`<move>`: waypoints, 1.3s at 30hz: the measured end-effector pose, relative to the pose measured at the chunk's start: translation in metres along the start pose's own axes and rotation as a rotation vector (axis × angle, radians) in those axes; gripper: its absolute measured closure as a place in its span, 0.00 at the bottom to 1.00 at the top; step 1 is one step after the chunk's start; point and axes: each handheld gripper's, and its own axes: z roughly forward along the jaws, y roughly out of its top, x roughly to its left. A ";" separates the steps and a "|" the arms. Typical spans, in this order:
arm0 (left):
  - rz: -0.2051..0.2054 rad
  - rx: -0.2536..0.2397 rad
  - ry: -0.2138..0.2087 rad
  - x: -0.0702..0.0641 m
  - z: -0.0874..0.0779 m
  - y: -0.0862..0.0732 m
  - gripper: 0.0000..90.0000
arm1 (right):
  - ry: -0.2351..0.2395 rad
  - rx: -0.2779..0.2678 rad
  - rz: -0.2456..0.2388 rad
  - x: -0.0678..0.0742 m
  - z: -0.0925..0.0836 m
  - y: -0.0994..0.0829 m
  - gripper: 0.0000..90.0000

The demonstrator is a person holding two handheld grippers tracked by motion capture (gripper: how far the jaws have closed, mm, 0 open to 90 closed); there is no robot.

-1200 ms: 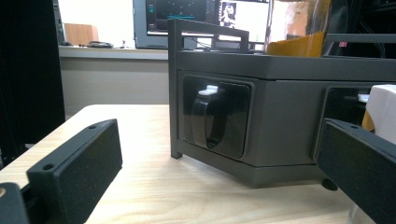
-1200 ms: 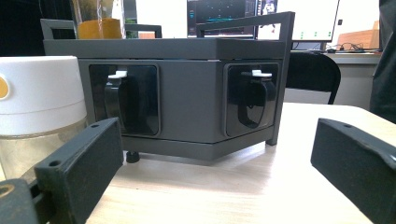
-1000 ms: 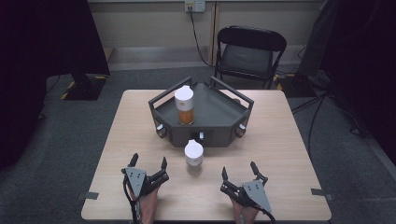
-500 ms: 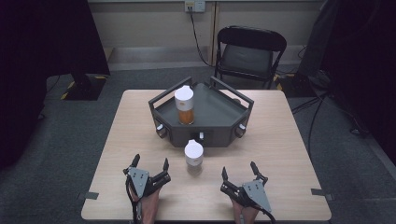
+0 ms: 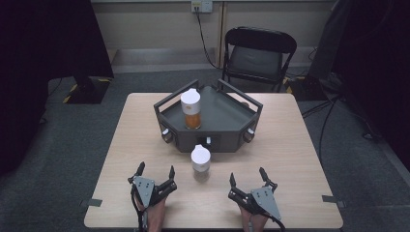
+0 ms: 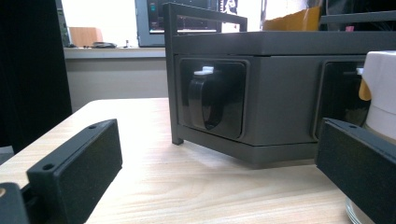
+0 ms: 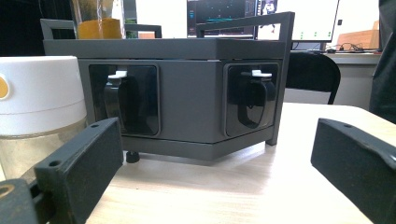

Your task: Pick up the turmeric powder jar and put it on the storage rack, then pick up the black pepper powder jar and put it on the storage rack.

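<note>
A dark grey tray-topped stand [image 5: 220,121] sits mid-table, with a white-capped jar of orange contents [image 5: 191,110] on its tray. A second white-capped clear jar [image 5: 200,159] stands on the wood in front of the stand. My left gripper [image 5: 155,170] rests near the front edge, left of that jar, jaws apart and empty. My right gripper [image 5: 247,177] rests to the jar's right, also open and empty. In the left gripper view the jar [image 6: 380,93] is behind the right jaw. In the right gripper view it [image 7: 39,112] stands at the left.
The stand's front faces carry black dials in recesses [image 7: 122,100] [image 7: 248,100] [image 6: 210,100]. A black folding chair [image 5: 258,55] stands beyond the table's far edge. Bare wood lies on both sides of the stand [image 5: 140,125].
My left gripper has shifted slightly; the right gripper, both jars and the stand stay where they were.
</note>
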 end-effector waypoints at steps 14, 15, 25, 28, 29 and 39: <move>-0.004 -0.014 0.007 -0.001 -0.001 -0.003 0.00 | -0.004 0.000 -0.001 0.001 0.000 0.000 0.01; -0.004 -0.014 0.007 -0.001 -0.001 -0.003 0.00 | -0.004 0.000 0.000 0.001 0.000 0.000 0.01; -0.004 -0.015 0.007 -0.001 -0.001 -0.003 0.00 | 0.001 -0.004 0.003 -0.001 0.000 -0.001 0.01; -0.004 -0.015 0.007 -0.001 -0.001 -0.003 0.00 | 0.004 -0.002 0.001 -0.001 0.000 0.000 0.01; -0.004 -0.015 0.007 -0.001 -0.001 -0.003 0.00 | 0.005 -0.001 0.004 -0.001 -0.001 0.001 0.01; -0.004 -0.015 0.007 -0.001 -0.001 -0.003 0.00 | 0.020 -0.022 0.018 -0.001 -0.003 0.010 0.01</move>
